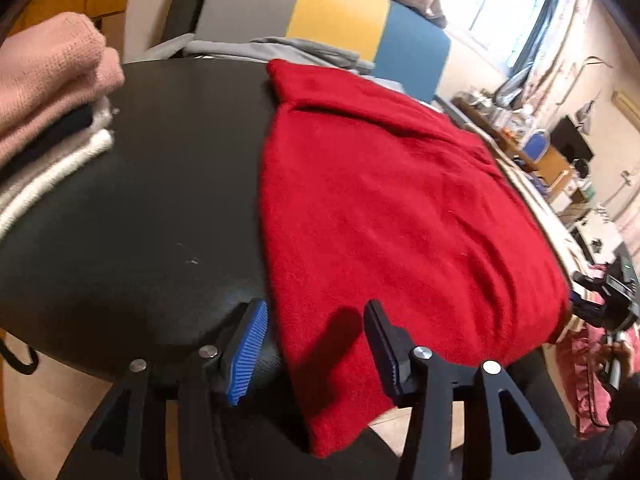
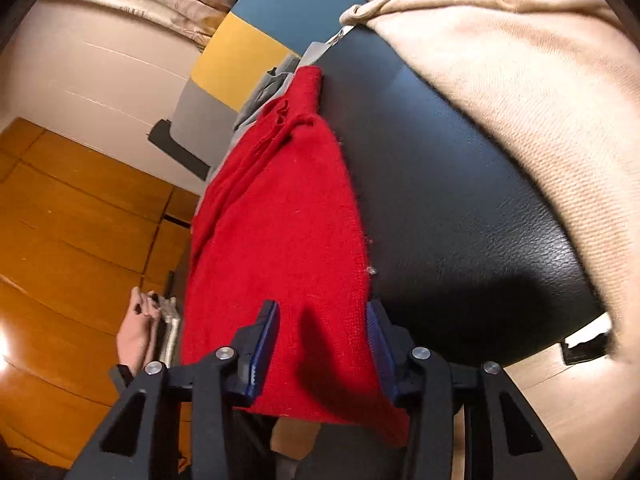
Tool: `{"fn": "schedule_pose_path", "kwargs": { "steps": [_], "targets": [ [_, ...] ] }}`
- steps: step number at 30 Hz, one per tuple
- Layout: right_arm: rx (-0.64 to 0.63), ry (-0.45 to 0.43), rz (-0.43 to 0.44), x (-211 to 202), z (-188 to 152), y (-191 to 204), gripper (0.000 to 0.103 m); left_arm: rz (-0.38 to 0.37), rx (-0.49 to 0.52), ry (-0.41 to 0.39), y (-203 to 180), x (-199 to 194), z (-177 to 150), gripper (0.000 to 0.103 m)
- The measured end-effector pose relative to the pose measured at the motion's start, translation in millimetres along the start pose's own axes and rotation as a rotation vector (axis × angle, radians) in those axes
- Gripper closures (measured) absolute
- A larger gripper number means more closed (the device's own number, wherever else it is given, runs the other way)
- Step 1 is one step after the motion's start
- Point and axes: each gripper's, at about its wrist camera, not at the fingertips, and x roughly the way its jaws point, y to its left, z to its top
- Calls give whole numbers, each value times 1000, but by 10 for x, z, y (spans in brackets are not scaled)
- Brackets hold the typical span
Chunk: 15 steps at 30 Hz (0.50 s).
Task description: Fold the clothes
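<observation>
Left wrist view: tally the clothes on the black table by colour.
Red: 1, the red sweater
Pink: 1, the folded pink knit
Black: 1, the black garment
White: 1, the white garment
Total: 4

A cluttered room lit by a bright window (image 1: pixel 508 4)

An orange wooden floor (image 2: pixel 80 216) and pale wall (image 2: pixel 100 68) are seen behind a grey, yellow and blue chair back (image 1: pixel 336 20); crowded shelves (image 1: pixel 532 148) are ranged below the window.

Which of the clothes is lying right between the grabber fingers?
The red sweater. It lies spread flat on the black table, unlike the pink folded one stacked at the side.
</observation>
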Motion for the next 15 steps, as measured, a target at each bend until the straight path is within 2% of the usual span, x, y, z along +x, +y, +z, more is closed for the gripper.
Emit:
{"fn": "schedule_pose_path", "kwargs": {
  "steps": [4, 10, 12, 13, 14, 15],
  "targets": [
    [-12, 48, 79, 109, -90, 5, 56, 21, 62, 10, -122, 32, -9, 49],
    [-3, 97, 115, 50, -129, -56, 55, -2, 20, 22, -116, -7, -42, 50],
    [5, 110, 123, 67, -142, -54, 55, -28, 23, 33, -188, 17, 0, 57],
    [-13, 117, 110, 93, -151, -17, 56, -48, 33, 41, -239, 36, 14, 57],
    [-39, 121, 84, 123, -155, 31, 63, -34, 54, 47, -296, 63, 7, 57],
    [-68, 119, 38, 158, -148, 85, 78, -7, 73, 44, -341, 79, -6, 58]
  ]
}}
